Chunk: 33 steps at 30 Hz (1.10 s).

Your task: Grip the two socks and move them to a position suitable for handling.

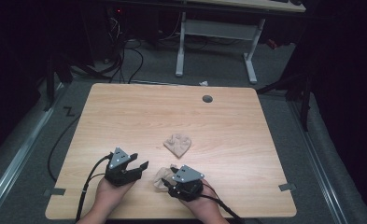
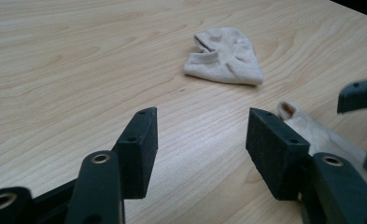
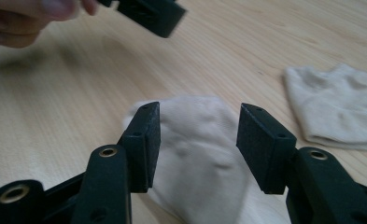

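Two cream fabric socks lie on the light wooden tabletop [image 1: 125, 112]: one crumpled sock [image 1: 178, 144] mid-tabletop, a second sock [image 3: 195, 158] nearer, between the right tool's [image 3: 197, 140] parted, empty jaws. Left tool [image 2: 202, 140] beside it, likewise agape, empty.

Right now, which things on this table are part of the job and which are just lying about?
Likely in play:
near sock, between the open right gripper's fingers
far sock, crumpled mid-table
left gripper, open, holding nothing

Just there:
grommet hole
tape pieces at the table corners
white desk frame behind
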Each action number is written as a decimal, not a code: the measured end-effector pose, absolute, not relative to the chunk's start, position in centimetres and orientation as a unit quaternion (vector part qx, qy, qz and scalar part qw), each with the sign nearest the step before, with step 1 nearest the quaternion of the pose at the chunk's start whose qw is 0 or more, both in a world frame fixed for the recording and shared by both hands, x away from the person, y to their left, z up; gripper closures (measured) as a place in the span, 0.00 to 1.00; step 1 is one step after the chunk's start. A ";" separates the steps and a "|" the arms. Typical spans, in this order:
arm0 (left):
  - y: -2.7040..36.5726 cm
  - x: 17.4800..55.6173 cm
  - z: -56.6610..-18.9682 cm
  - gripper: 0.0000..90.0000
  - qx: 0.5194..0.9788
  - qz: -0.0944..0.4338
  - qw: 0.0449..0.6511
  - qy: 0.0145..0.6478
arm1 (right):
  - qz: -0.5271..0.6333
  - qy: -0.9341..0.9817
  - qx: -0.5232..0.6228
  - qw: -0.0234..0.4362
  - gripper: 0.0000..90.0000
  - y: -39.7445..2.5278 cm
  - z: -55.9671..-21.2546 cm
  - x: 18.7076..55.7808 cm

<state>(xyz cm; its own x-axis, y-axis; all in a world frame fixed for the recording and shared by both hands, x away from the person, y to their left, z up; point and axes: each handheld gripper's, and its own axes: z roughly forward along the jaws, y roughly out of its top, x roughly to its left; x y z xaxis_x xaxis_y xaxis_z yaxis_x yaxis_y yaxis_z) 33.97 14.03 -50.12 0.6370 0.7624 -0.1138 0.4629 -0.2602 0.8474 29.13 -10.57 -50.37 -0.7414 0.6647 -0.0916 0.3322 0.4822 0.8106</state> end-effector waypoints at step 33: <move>14.1 34.2 -50.5 0.48 0.778 0.139 0.463 0.402 | 0.373 0.854 0.285 0.222 1.00 -8.0 -51.7 28.9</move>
